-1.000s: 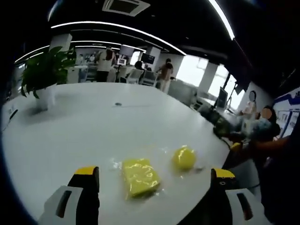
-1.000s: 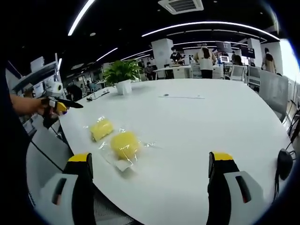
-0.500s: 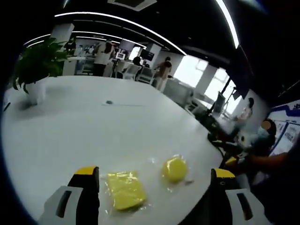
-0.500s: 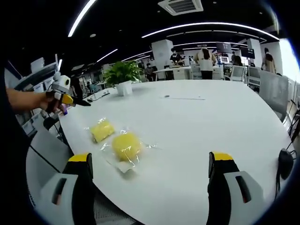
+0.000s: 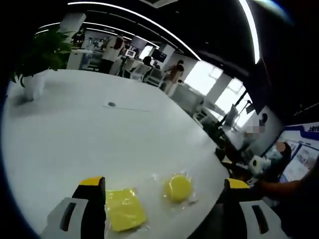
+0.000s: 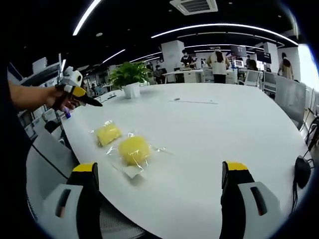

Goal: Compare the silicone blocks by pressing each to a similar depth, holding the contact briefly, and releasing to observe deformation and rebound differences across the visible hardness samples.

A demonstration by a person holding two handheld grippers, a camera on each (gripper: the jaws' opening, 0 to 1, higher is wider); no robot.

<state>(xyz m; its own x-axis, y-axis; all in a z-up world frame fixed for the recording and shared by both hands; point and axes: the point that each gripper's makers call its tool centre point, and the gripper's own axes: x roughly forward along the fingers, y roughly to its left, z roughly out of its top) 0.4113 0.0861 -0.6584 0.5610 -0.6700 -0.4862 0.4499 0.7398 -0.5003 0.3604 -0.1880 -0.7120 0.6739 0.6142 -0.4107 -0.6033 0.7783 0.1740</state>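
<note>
Two yellow silicone blocks in clear wrappers lie on the white table (image 5: 75, 134) near its edge. In the left gripper view the square block (image 5: 123, 209) sits by my left jaw and the round block (image 5: 178, 187) lies to its right. My left gripper (image 5: 163, 183) hovers above them, open and touching neither. In the right gripper view the round block (image 6: 134, 149) is nearer and the square block (image 6: 108, 133) lies behind it. My right gripper (image 6: 159, 167) is open, short of the blocks. A hand holds the left gripper (image 6: 75, 93) above the table's left edge.
A potted plant (image 6: 130, 77) stands at the table's far side, also the plant (image 5: 37, 55) at the upper left. A small dark object (image 6: 177, 100) lies mid-table. A black rounded object (image 6: 301, 172) sits at the right edge. People and desks fill the background.
The left gripper has risen and come in over the table's edge, so the blocks sit lower in its view. The blocks and the right gripper have not moved.
</note>
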